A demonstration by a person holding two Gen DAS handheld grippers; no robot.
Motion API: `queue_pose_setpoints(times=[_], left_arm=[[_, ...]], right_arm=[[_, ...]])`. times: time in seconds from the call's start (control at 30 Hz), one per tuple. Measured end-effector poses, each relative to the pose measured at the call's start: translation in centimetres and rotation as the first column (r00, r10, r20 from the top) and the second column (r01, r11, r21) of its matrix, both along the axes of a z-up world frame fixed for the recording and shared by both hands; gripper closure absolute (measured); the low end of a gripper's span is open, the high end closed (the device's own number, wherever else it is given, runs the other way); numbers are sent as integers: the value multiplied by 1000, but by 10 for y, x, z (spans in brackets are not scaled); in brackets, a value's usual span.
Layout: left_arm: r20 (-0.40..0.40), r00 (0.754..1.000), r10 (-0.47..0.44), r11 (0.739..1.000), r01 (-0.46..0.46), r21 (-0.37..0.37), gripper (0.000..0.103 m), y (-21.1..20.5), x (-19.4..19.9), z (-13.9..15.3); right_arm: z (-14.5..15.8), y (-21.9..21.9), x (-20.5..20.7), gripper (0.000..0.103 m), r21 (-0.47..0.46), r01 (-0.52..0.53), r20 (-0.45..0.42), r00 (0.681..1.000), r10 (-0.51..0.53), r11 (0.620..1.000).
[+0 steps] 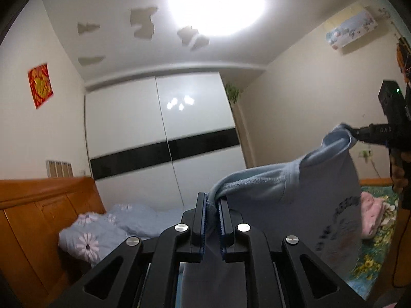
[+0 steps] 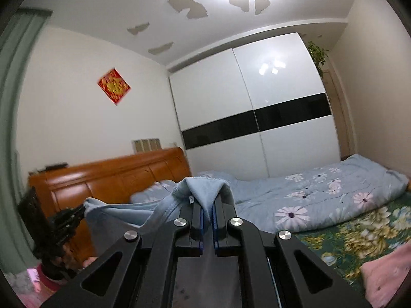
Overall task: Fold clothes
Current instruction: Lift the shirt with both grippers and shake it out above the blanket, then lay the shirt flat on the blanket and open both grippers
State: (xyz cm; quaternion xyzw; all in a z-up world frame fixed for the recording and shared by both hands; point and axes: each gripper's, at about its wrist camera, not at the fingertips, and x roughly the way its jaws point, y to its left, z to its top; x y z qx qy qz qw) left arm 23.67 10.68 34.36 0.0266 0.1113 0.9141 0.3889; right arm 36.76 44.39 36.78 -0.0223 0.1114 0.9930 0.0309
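Observation:
A light blue garment (image 1: 295, 195) with a dark ring print hangs in the air between my two grippers, above the bed. My left gripper (image 1: 212, 205) is shut on one top edge of it. My right gripper (image 2: 207, 210) is shut on another top edge of the garment (image 2: 203, 187). The right gripper also shows in the left wrist view (image 1: 357, 132) at far right, pinching a corner. The left gripper shows in the right wrist view (image 2: 81, 211) at lower left, holding the cloth stretched between them.
A bed with a green floral sheet (image 2: 359, 236) and a folded blue flowered quilt (image 2: 321, 192) lies below. A pink garment (image 2: 385, 277) lies on the sheet. A wooden headboard (image 2: 115, 177) and a white sliding wardrobe (image 2: 257, 107) stand behind.

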Motion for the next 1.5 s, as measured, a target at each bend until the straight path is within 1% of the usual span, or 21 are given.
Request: queue_pose_setpoints(times=[0.07, 0.17, 0.23, 0.33, 0.43, 0.53, 0.57, 0.63, 0.73, 0.83, 0.97, 1.03, 1.07, 1.2, 1.23, 1.27, 1.3, 1.33, 1.37, 1.43, 1.5], left_arm=[[74, 997, 23, 998, -18, -57, 92, 24, -37, -24], [200, 977, 78, 986, -46, -158, 92, 68, -101, -74], [279, 953, 120, 973, -57, -226, 93, 99, -141, -114], [376, 910, 177, 943, -47, -331, 95, 144, -194, -183], [444, 869, 218, 927, -42, -373, 95, 173, -223, -225], [503, 825, 256, 914, -37, -404, 95, 200, -248, -262], [521, 812, 262, 913, -35, -406, 95, 206, -257, -268], [550, 792, 266, 920, -39, -390, 95, 217, -282, -268], [588, 755, 291, 920, -52, -388, 95, 233, -319, -280], [642, 687, 339, 908, -60, -416, 95, 238, -341, -312], [704, 586, 401, 889, -66, -453, 95, 245, -371, -356], [729, 532, 431, 880, -66, -471, 95, 248, -386, -378], [738, 513, 438, 877, -63, -476, 92, 249, -390, -386], [777, 481, 406, 893, -27, -449, 88, 245, -391, -391], [795, 468, 385, 903, -15, -429, 79, 242, -390, -389], [813, 453, 365, 913, -3, -408, 65, 239, -388, -385], [825, 441, 354, 919, 3, -395, 58, 236, -385, -382], [829, 438, 347, 922, 4, -388, 49, 232, -382, -377], [826, 445, 346, 922, 1, -387, 48, 228, -376, -371], [819, 458, 346, 922, -6, -387, 48, 219, -358, -362], [812, 469, 348, 922, -13, -387, 48, 208, -338, -354]], right_arm=[[-10, 6, -28, 98, 0, 9, 59, 998, -9, 1000], [-51, 26, -89, 98, -33, 51, 221, 974, -43, 998], [-94, 44, -132, 98, -93, 72, 331, 943, -37, 993], [-154, 67, -178, 98, -141, 106, 439, 898, -34, 984], [-212, 94, -217, 98, -173, 142, 531, 847, -29, 975], [-251, 117, -240, 98, -190, 167, 595, 803, -22, 968], [-263, 125, -248, 98, -196, 175, 614, 789, -18, 965], [-275, 145, -266, 98, -224, 186, 623, 782, -6, 956], [-279, 169, -287, 98, -272, 192, 595, 804, 8, 943], [-291, 181, -315, 98, -278, 189, 609, 793, 20, 942], [-335, 186, -344, 98, -279, 198, 685, 727, 50, 940], [-359, 188, -353, 97, -297, 211, 709, 702, 67, 931], [-367, 190, -356, 97, -302, 209, 717, 693, 77, 930], [-379, 189, -361, 96, -297, 188, 733, 674, 97, 936], [-377, 190, -360, 93, -299, 181, 730, 675, 102, 937], [-373, 190, -356, 90, -304, 172, 721, 684, 109, 937], [-369, 190, -352, 79, -311, 167, 715, 690, 114, 936], [-364, 190, -347, 68, -317, 163, 708, 696, 119, 934], [-359, 191, -340, 64, -321, 162, 698, 706, 118, 933], [-350, 191, -322, 62, -316, 161, 687, 718, 109, 935], [-346, 189, -294, 62, -294, 172, 697, 712, 88, 940]])
